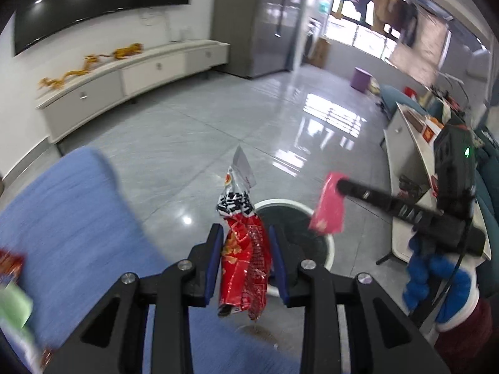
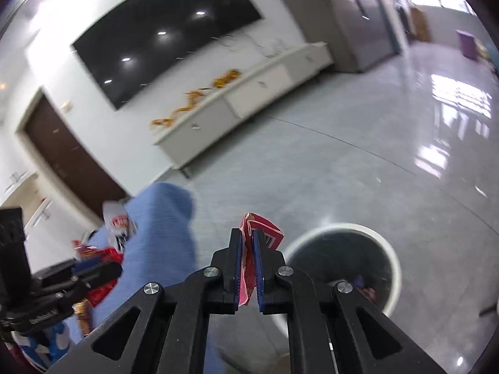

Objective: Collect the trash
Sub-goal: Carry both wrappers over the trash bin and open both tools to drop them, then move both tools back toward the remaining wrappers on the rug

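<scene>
The left gripper (image 1: 246, 258) is clamped on a crumpled red snack bag (image 1: 244, 249), its long axis running up and away from the camera. The right gripper (image 2: 248, 265) pinches a folded pink packet (image 2: 260, 233) beside the white-rimmed bin (image 2: 391, 249) on the floor.

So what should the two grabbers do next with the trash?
Probably move both a bit farther over the bin, then open. The left gripper holds a red wrapper and the right gripper a pink packet, both near the bin's rim, not yet clearly over its opening.
</scene>
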A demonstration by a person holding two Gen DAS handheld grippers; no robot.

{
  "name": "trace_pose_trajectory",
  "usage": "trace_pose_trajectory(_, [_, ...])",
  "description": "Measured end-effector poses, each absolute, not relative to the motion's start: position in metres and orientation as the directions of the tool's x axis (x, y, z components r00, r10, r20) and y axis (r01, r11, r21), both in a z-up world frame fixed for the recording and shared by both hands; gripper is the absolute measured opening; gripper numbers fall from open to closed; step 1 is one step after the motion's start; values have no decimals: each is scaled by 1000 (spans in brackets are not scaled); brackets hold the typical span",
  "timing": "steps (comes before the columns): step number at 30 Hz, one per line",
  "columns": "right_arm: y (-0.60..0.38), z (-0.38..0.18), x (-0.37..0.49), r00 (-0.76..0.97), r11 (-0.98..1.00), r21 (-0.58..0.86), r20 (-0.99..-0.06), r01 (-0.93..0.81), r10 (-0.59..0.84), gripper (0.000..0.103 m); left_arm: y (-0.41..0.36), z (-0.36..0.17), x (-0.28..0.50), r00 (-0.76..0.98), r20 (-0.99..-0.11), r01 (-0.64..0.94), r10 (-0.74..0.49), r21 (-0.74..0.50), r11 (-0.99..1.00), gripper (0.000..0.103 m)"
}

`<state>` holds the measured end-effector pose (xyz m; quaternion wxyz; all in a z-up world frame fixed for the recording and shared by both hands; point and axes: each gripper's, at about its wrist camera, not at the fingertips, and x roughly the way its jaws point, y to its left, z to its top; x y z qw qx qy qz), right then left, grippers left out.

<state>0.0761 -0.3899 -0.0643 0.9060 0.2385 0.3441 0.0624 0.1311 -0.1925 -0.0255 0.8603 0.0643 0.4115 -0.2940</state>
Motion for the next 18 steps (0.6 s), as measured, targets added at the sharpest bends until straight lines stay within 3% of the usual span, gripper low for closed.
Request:
trace_pose_trajectory(7, [-431, -115, 96, 694, 864, 468, -685, 184, 223, 12, -264, -49, 175, 365, -774, 579, -518, -247, 777, 35])
trace_pose_trajectory(8, [-436, -120, 96, 687, 863, 465, -693, 195, 218, 24, -270, -52, 179, 356, -779, 576, -517, -252, 777, 37])
trace_pose_trajectory(10, [-442, -128, 96, 676, 864, 453, -709, 219, 201, 44, -277, -56, 186, 347, -781, 570, -519, -263, 778, 57])
trace_pose_trajectory(11, [-440, -131, 95, 674, 862, 455, -711, 222, 201, 47, -279, -56, 186, 350, -781, 568, -518, -262, 780, 57])
trace_pose_trajectory(18, [-447, -130, 77, 685, 846, 475, -701, 242, 198, 47, -272, -51, 166, 387, -788, 572, -478, -202, 795, 57])
